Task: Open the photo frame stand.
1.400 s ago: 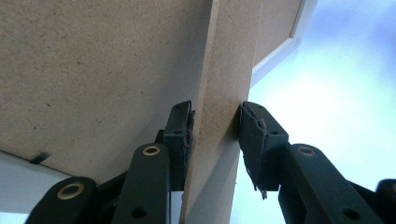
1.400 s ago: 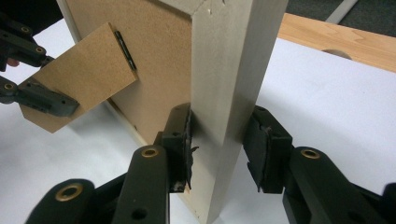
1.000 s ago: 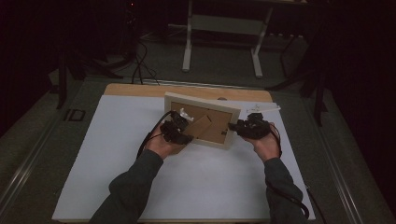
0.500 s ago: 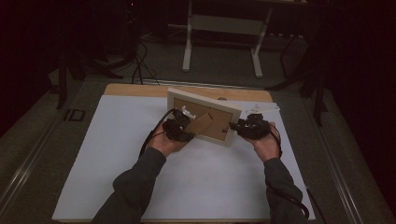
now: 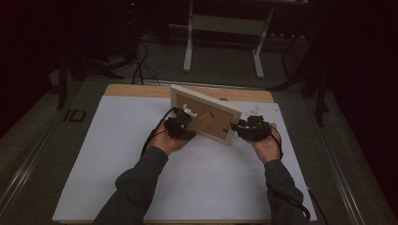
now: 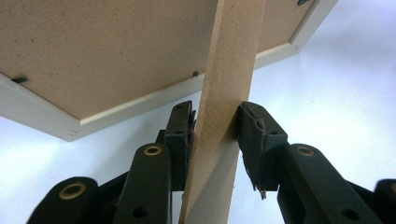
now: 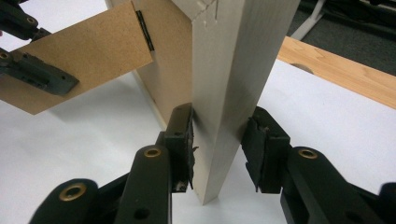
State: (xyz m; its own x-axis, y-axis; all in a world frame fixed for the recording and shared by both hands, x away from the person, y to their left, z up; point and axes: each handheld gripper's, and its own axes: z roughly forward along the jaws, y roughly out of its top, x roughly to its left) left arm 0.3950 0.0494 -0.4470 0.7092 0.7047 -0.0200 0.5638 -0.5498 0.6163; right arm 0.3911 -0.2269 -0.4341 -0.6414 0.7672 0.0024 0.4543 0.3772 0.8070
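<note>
The picture frame [image 5: 206, 114] is held tilted, back side up, just above the white sheet [image 5: 117, 154] that covers the wooden table [image 5: 141, 90]. The left gripper [image 6: 217, 128] is clamped on the brown fibreboard stand [image 6: 224, 93] hinged off the frame's back. The right gripper [image 7: 219, 140] pinches the pale wooden edge, though the right-hand pad maybe isn't fully touching. The room behind is dim, with a white table base [image 5: 223, 28] on grey floor.
</note>
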